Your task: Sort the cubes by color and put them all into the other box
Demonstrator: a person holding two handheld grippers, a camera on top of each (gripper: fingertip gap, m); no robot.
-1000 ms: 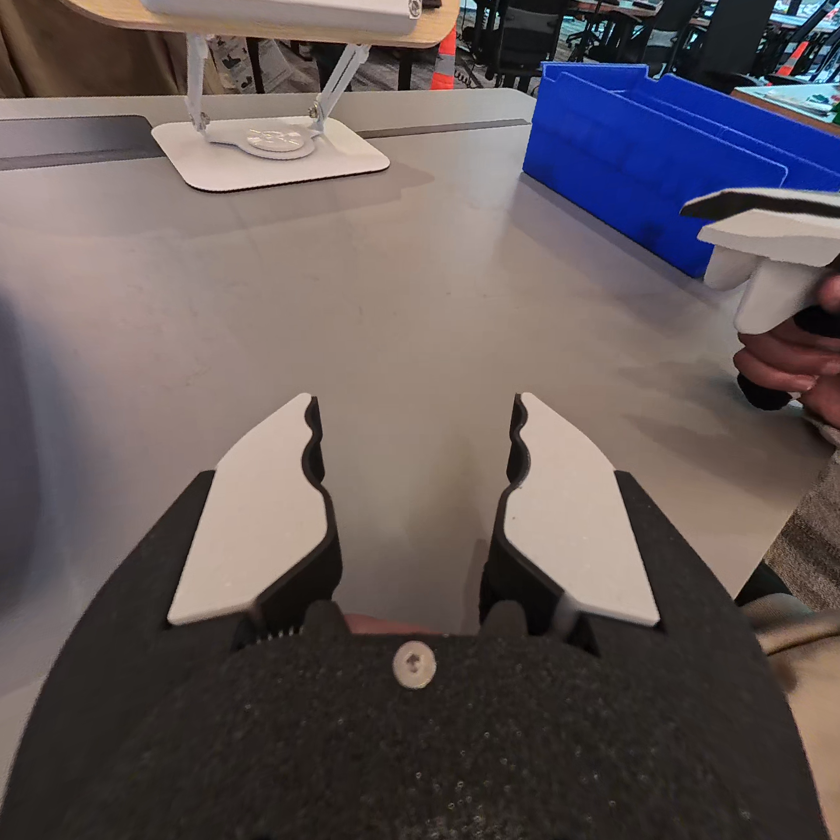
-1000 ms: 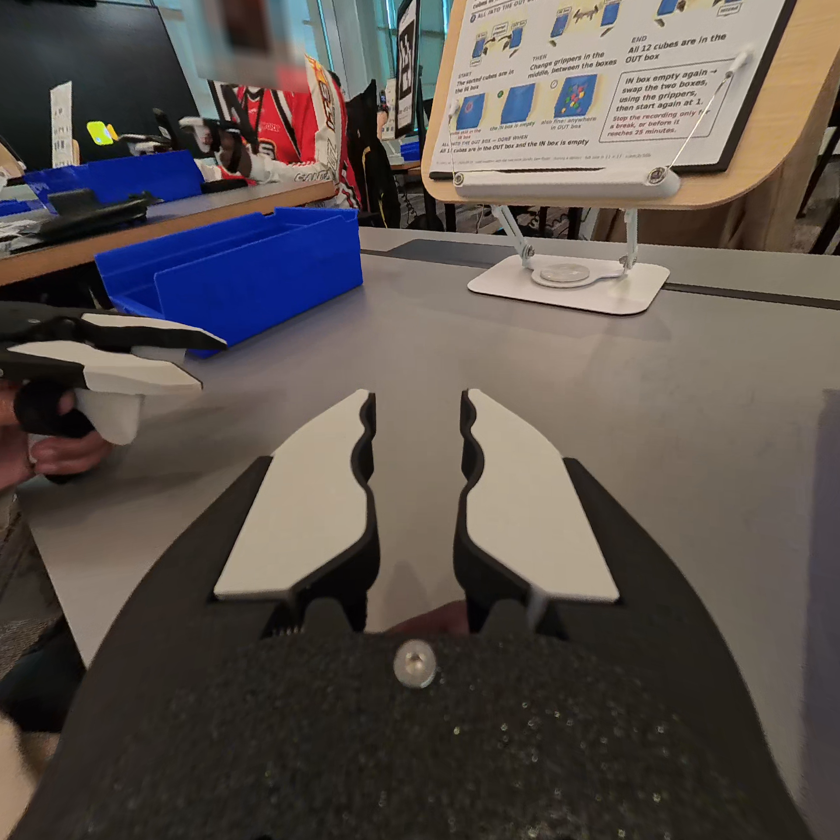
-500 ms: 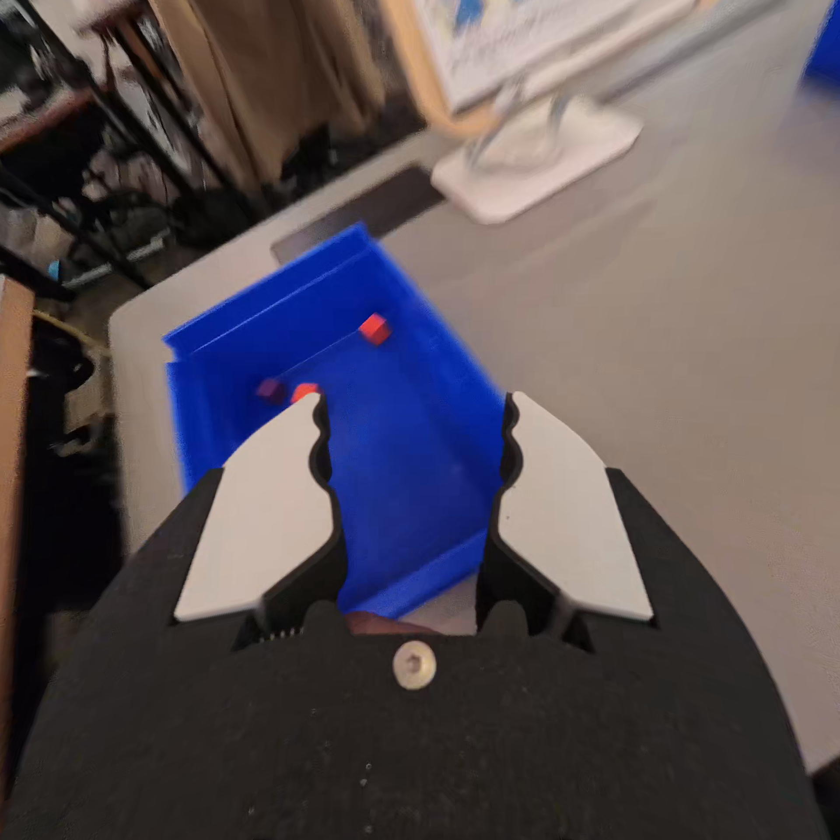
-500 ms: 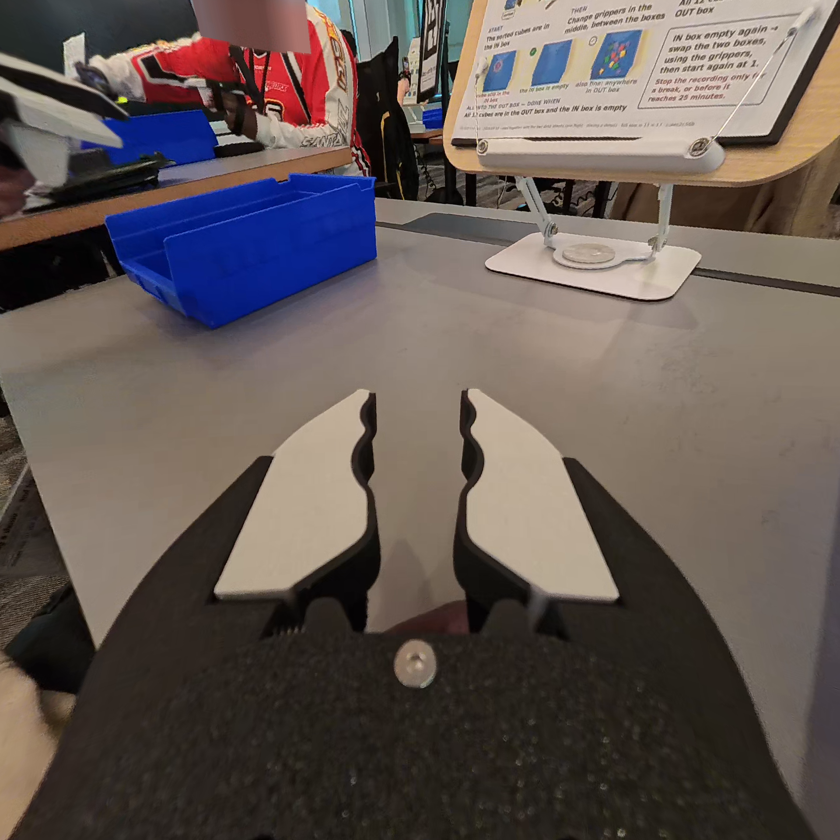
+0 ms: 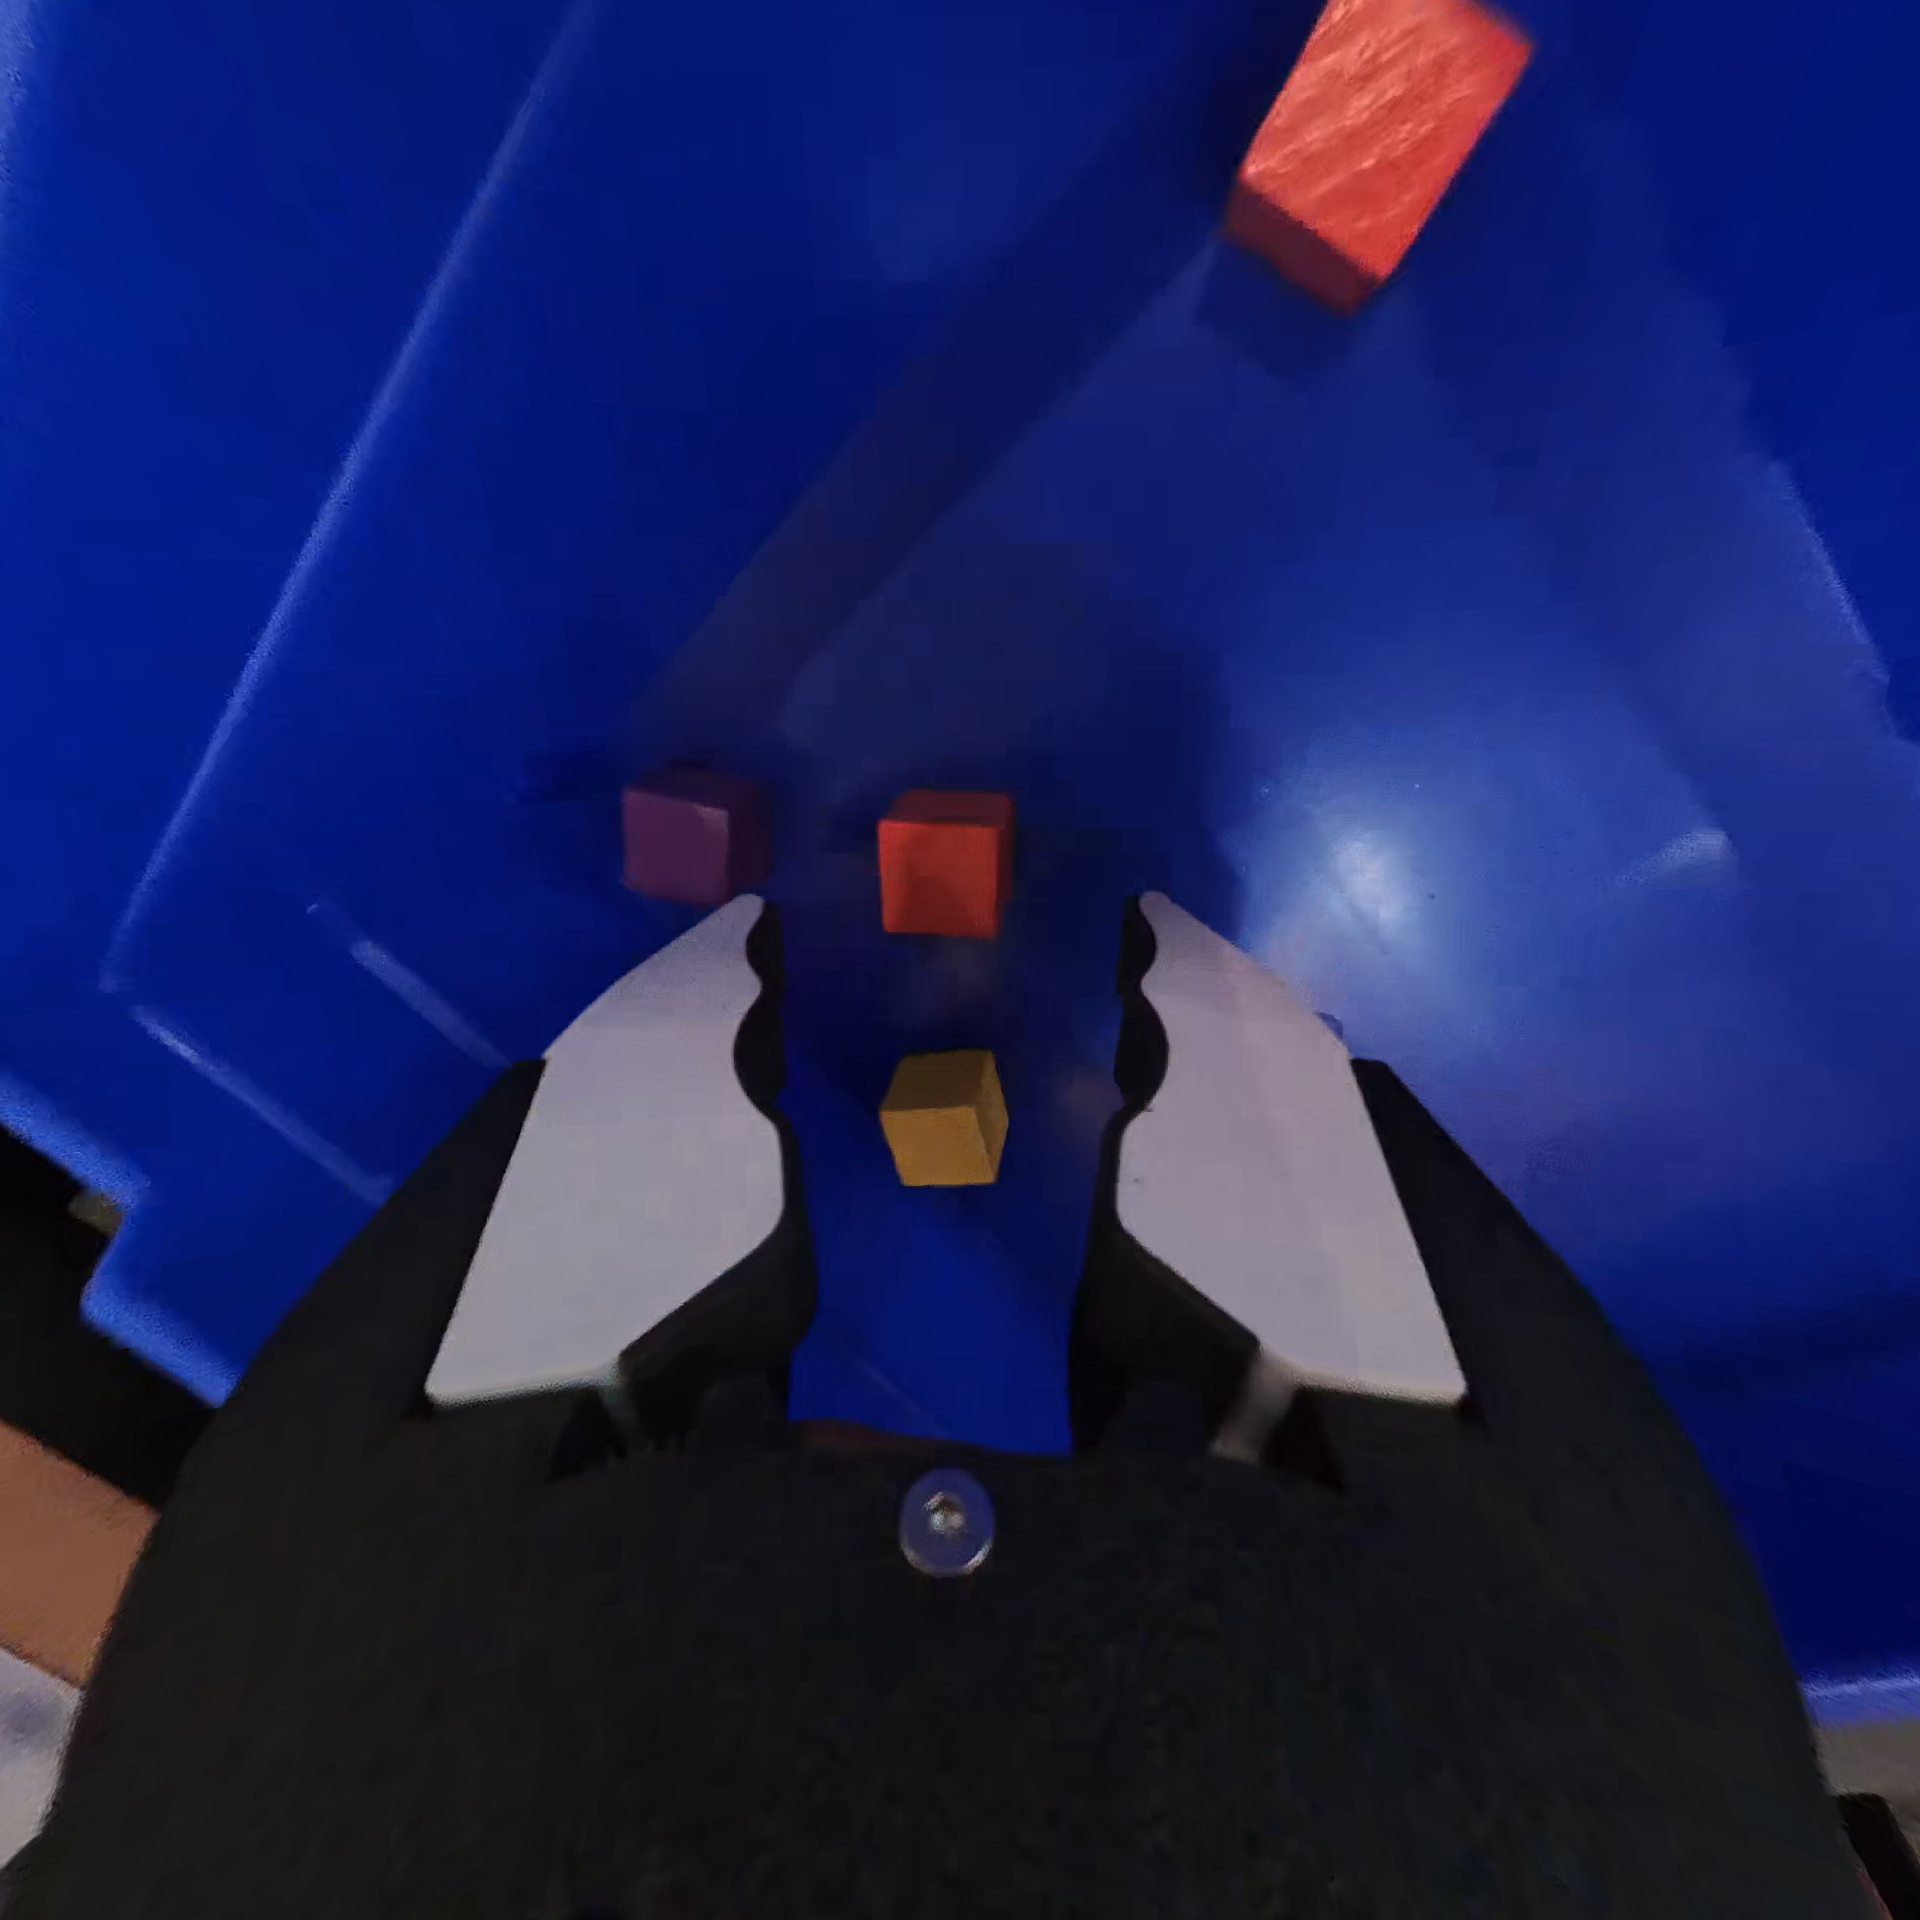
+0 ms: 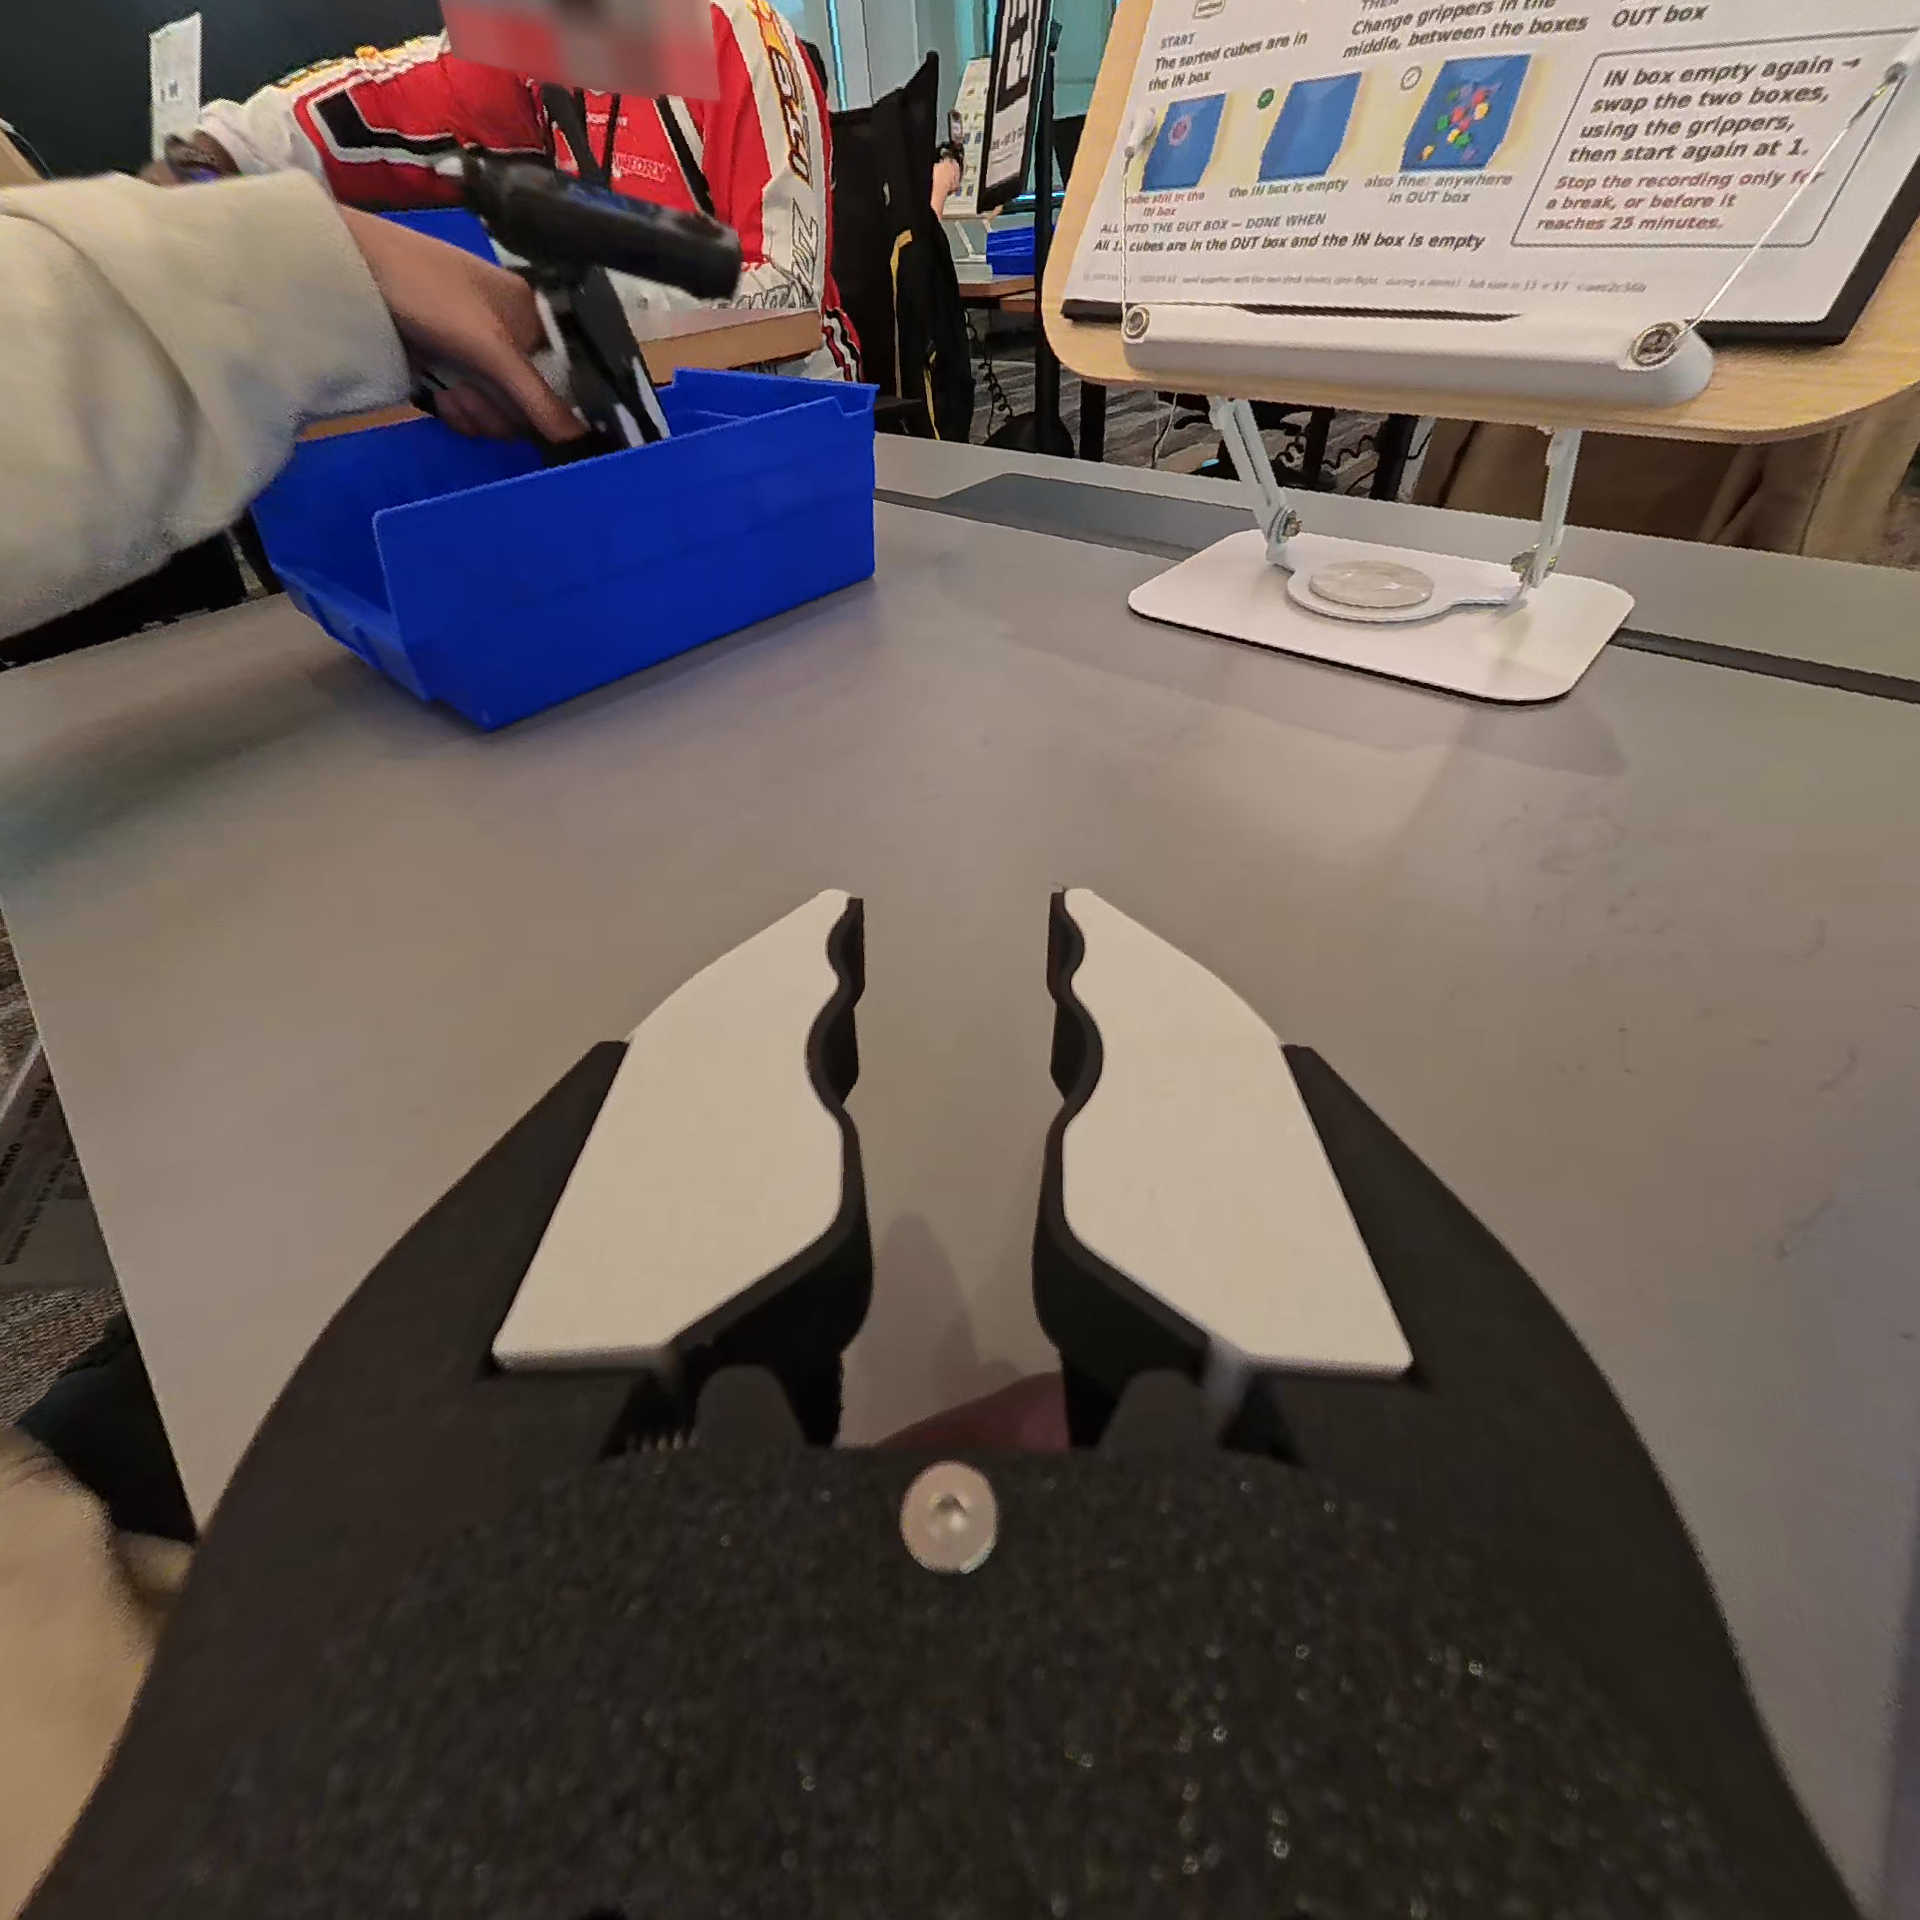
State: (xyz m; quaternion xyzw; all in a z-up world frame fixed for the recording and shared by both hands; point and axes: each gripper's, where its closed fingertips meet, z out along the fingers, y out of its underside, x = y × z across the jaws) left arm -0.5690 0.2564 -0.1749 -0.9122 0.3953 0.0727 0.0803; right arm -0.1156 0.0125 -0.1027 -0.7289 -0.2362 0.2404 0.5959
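My left gripper point(image 5: 948, 914) is open and reaches down into a blue box point(image 5: 1455, 831). A yellow cube point(image 5: 943, 1132) lies on the box floor between its fingers. A red cube point(image 5: 943, 878) sits just past the tips, with a purple cube point(image 5: 688, 847) to its left. Another red cube point(image 5: 1371, 156) lies farther off at the top right. In the right wrist view the left gripper point(image 6: 603, 343) dips into the same blue box point(image 6: 623, 561) at the table's far left. My right gripper point(image 6: 956, 904) is open and empty above the grey table point(image 6: 1039, 810).
A white stand point(image 6: 1382, 613) holds an instruction board point(image 6: 1455, 187) at the back of the table. A person in a red and white jacket point(image 6: 769, 156) sits at another table behind. The person's sleeve point(image 6: 156, 374) crosses the left of the right wrist view. The left gripper's tips are roughly 50 centimetres from the right gripper's.
The left gripper swung left from over the table and dropped into the blue box, closing in on the cubes. The right gripper stayed open and almost still.
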